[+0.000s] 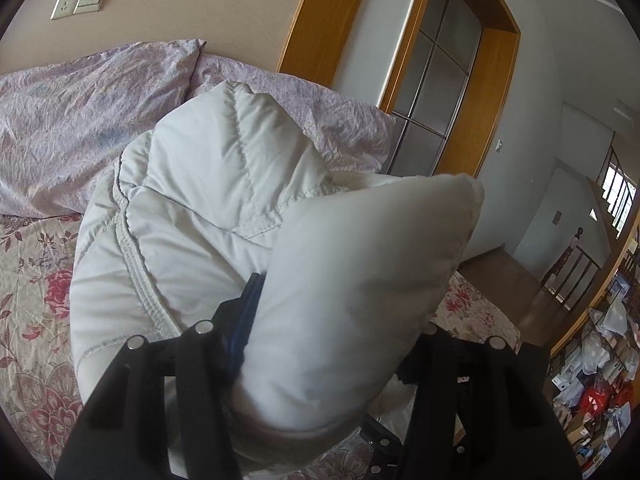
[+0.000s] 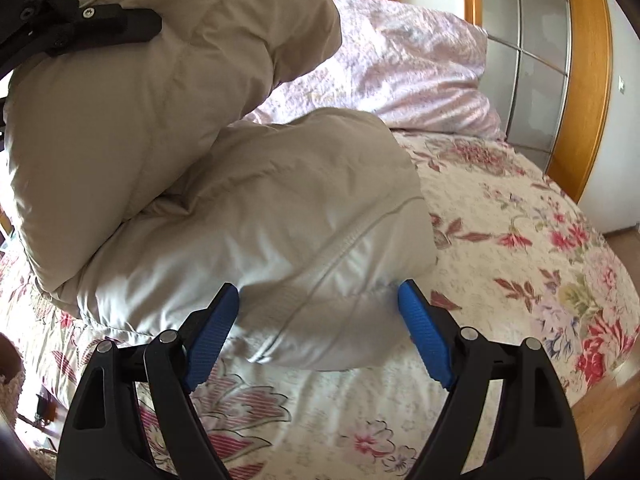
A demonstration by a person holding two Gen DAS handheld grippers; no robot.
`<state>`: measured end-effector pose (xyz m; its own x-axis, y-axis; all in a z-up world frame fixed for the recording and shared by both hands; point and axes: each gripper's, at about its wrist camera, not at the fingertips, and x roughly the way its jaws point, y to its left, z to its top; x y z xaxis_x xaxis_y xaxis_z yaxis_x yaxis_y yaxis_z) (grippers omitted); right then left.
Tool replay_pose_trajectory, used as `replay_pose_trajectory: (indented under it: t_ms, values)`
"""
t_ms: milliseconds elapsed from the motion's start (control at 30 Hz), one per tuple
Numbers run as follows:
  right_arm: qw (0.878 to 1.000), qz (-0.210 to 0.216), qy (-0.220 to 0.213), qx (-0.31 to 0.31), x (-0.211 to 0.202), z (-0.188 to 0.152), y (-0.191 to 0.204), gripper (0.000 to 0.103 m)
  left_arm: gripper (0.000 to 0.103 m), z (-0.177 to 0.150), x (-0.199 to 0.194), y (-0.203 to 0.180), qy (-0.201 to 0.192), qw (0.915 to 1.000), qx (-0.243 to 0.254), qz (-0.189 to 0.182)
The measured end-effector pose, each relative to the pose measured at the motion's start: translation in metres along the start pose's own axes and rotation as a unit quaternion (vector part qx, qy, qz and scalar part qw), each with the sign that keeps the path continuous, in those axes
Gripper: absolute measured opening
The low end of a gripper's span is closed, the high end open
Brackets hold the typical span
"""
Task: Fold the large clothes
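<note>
A puffy off-white quilted jacket (image 1: 208,200) lies bunched on the floral bed. My left gripper (image 1: 320,320) is shut on a thick fold of the jacket, which bulges between its fingers and hides the right one; only the left blue pad (image 1: 246,312) shows. In the right wrist view the jacket (image 2: 240,200) is folded over on itself, and the left gripper's black fingers (image 2: 100,24) grip its raised upper part at top left. My right gripper (image 2: 320,312) is open, its blue pads on either side of the jacket's near lower edge, touching it.
A floral bedsheet (image 2: 520,260) covers the bed. A lilac crumpled pillow (image 2: 420,64) and duvet (image 1: 80,120) lie at the head. A wooden-framed glass door (image 1: 448,80) stands behind. Cluttered shelves (image 1: 600,360) are at far right beyond the bed edge.
</note>
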<state>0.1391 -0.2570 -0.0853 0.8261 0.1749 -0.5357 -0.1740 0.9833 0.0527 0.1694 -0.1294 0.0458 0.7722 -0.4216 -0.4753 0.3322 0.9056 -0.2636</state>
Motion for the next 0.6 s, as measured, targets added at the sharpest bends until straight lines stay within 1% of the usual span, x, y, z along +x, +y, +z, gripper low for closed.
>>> replay_pose_trajectory:
  t_ms: [333, 600]
  values:
    - [0.999, 0.022, 0.008, 0.031, 0.004, -0.009, -0.018, 0.083, 0.054, -0.015, 0.035, -0.039, 0.039, 0.9984, 0.041, 0.009]
    - [0.999, 0.030, 0.005, 0.040, 0.005, -0.013, -0.023, 0.083, 0.055, -0.022, 0.053, -0.052, 0.056, 0.9963, 0.064, 0.014]
